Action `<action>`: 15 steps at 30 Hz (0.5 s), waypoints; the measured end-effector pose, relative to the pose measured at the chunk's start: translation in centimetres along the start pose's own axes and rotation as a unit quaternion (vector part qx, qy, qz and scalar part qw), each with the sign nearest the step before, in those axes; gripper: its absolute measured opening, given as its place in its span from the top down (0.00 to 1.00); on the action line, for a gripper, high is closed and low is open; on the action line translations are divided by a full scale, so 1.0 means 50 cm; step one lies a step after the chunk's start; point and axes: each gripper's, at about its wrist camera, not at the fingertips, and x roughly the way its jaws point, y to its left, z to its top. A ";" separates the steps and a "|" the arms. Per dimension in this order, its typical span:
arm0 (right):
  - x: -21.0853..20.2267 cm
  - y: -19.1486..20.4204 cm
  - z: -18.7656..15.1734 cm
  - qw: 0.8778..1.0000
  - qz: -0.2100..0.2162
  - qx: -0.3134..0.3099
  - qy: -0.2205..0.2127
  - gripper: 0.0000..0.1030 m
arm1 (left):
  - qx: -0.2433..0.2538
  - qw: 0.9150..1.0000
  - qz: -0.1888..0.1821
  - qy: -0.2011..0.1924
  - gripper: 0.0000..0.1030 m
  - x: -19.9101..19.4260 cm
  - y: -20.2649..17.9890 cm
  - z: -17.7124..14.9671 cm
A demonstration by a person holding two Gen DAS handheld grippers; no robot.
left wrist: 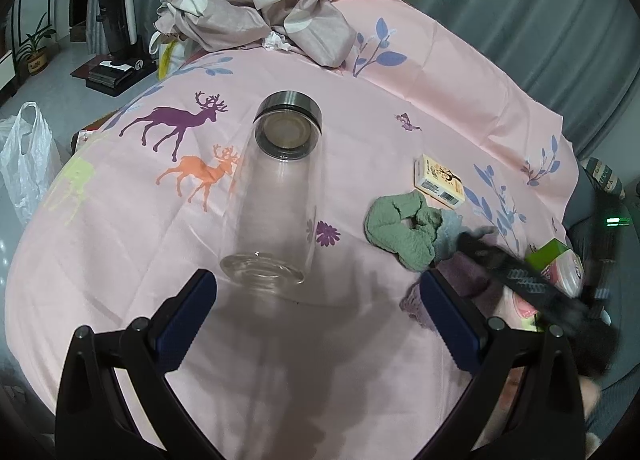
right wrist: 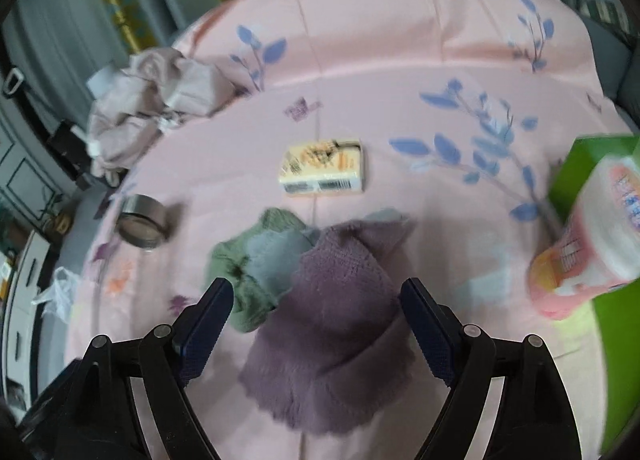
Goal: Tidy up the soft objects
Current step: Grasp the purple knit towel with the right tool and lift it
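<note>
a: both jaws stand wide with nothing between the pads. my right gripper (right wrist: 316, 324) hangs over the purple cloth (right wrist: 332, 340), which lies flat on the pink sheet (right wrist: 400, 40) just under the fingers, not pinched. my left gripper (left wrist: 316, 324) is spread and empty near the base of the glass bottle (left wrist: 276, 196).

b: how will that cloth handle?

a: light, limp and a bit fuzzy, i'd judge. it will sag and fold, so i'd pinch a bunched edge or a corner rather than the flat middle. the grey cloth (right wrist: 276, 260) and the green scrunchie (right wrist: 240, 280) touch it on the left side and may drag along.

b: what does each view give you?

a: the right wrist view shows the whole purple cloth, though blurred. the left wrist view hides most of it behind its own finger, but gives the bottle lying on its side, the scrunchie (left wrist: 404, 228) sharply, and the small box (left wrist: 440, 180) just beyond it.
</note>
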 end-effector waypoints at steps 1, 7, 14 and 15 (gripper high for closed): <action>0.018 0.001 -0.005 1.000 -0.009 -0.003 0.003 0.19 | -0.001 1.000 -0.001 0.000 0.01 0.000 0.001 0.001; 0.035 -0.004 -0.023 0.999 -0.046 -0.022 0.004 0.79 | -0.008 1.000 -0.005 0.002 0.02 -0.002 0.009 0.003; -0.088 -0.022 -0.032 0.999 0.044 -0.002 0.029 0.80 | -0.008 1.000 -0.012 0.006 0.01 -0.001 0.008 0.003; -0.110 -0.023 -0.036 0.997 0.071 -0.002 0.040 0.80 | -0.006 1.000 -0.014 0.007 0.01 -0.001 0.006 0.003</action>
